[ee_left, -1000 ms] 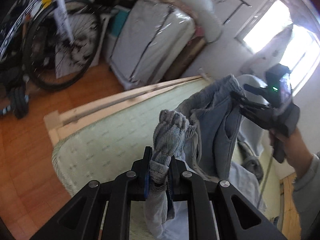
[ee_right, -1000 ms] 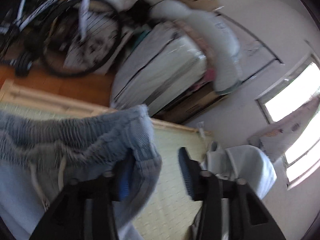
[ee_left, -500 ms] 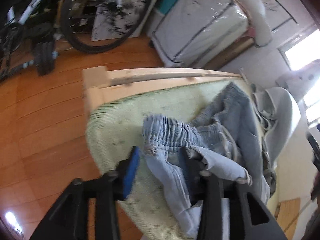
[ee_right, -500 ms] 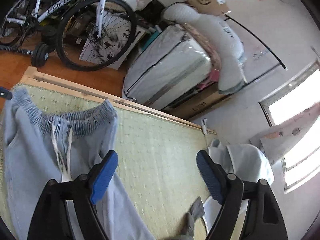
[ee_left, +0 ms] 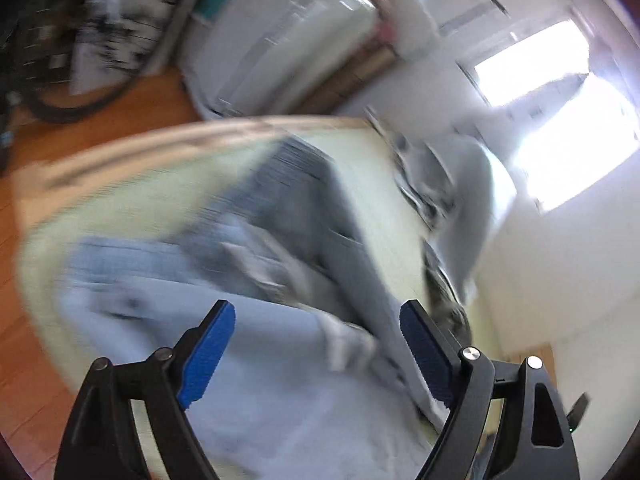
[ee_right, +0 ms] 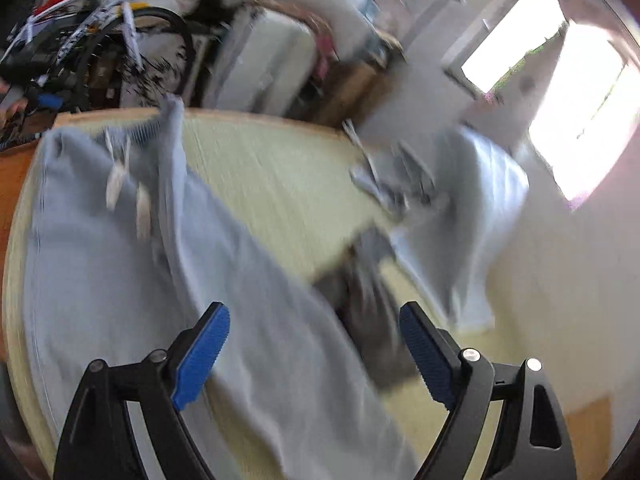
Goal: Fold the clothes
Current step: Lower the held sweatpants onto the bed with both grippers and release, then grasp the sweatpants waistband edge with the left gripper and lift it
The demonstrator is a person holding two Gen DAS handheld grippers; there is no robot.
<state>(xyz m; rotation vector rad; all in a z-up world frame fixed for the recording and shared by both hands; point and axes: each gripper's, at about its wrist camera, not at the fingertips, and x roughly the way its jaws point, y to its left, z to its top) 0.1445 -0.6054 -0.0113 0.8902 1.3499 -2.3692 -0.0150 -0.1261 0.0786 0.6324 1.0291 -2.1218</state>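
Both frames are smeared with blur, so fine detail is hard to make out. The light blue trousers (ee_right: 224, 280) lie spread on the pale green mat (ee_right: 280, 176), filling the left and lower middle of the right wrist view, with the gathered waistband at the upper left near the mat's wooden edge and the white drawstring (ee_right: 120, 176) lying on the cloth just below it. In the left wrist view the same trousers (ee_left: 168, 320) cover the lower left and centre, rumpled, with a darker blue fold running diagonally from the upper middle down toward the lower right.

The left gripper (ee_left: 318, 354) has its jaws spread wide, having just been opening; the blue pads (ee_left: 206, 354) stand clear on either side and press on nothing, the cloth lying below and beyond them. The right gripper (ee_right: 314, 354) is likewise wide apart, its jaws also just opened, with the trouser leg passing under the gap and no pad gripping it.

To the right of the trousers, in the right centre of both views, a heap of other pale clothes (ee_right: 480, 200) sits on the mat, and a small dark grey piece (ee_right: 368, 320) lies between that heap and the trousers. Behind the mat, at the upper left, a bicycle (ee_right: 120, 40) leans by a wrapped white mattress (ee_right: 264, 60), and a bright window (ee_right: 560, 100) glares at the upper right.
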